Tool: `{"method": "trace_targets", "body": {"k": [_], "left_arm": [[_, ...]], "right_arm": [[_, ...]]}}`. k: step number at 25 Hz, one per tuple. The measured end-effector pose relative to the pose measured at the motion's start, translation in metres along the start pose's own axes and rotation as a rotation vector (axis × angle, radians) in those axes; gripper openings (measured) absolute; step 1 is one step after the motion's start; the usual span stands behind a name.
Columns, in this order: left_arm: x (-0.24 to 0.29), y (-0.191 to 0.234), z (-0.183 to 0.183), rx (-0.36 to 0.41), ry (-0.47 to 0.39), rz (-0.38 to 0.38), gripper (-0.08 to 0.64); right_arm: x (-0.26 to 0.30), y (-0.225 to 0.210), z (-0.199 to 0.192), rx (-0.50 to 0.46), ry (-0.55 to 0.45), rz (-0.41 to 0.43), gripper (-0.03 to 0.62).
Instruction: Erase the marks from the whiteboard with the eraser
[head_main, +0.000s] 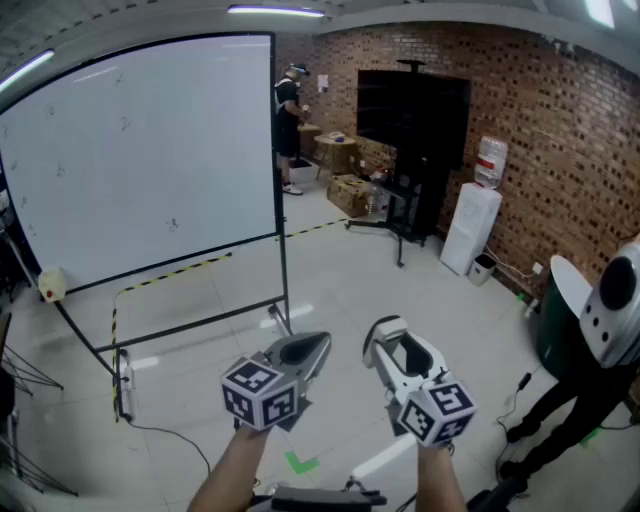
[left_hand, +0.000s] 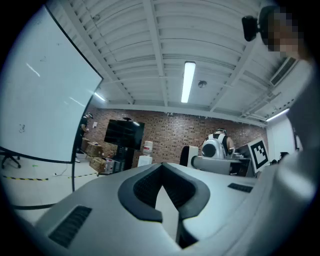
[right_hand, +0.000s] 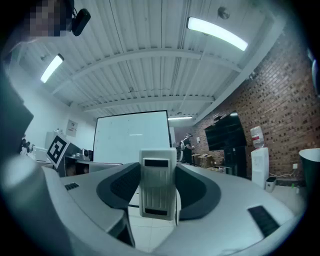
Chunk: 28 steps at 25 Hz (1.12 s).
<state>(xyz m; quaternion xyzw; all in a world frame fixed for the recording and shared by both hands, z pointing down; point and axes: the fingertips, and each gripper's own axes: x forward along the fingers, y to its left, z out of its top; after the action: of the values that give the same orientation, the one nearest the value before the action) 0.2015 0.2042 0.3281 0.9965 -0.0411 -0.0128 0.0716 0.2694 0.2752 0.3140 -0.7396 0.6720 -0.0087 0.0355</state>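
The big whiteboard (head_main: 140, 160) stands on a wheeled frame at the left, with a few small dark marks (head_main: 172, 224) scattered on it. My right gripper (head_main: 380, 338) is low in the head view, well short of the board, shut on a white ribbed eraser (right_hand: 158, 192). In the right gripper view (right_hand: 158, 172) the eraser stands upright between the jaws and the whiteboard (right_hand: 132, 136) is far ahead. My left gripper (head_main: 318, 346) is beside the right one, shut with nothing in it; in its own view (left_hand: 161, 184) the whiteboard (left_hand: 35, 95) fills the left side.
The board's frame legs (head_main: 200, 325) and black-yellow floor tape (head_main: 170, 272) lie ahead. A person (head_main: 289, 110) stands at the back by cardboard boxes (head_main: 350, 192). A black screen on a stand (head_main: 412, 118), a water dispenser (head_main: 472, 222) and a white robot (head_main: 608, 312) are on the right.
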Motion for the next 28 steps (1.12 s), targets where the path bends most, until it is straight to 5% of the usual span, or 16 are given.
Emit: {"method": "trace_targets", "body": {"k": [16, 28], "left_arm": [[-0.147, 0.154, 0.037, 0.018, -0.047, 0.349, 0.002], [-0.218, 0.245, 0.043, 0.021, -0.045, 0.399, 0.002]], "right_arm": [[0.157, 0.160, -0.004, -0.026, 0.007, 0.370, 0.232], [0.237, 0.234, -0.012, -0.045, 0.031, 0.392, 0.232]]}}
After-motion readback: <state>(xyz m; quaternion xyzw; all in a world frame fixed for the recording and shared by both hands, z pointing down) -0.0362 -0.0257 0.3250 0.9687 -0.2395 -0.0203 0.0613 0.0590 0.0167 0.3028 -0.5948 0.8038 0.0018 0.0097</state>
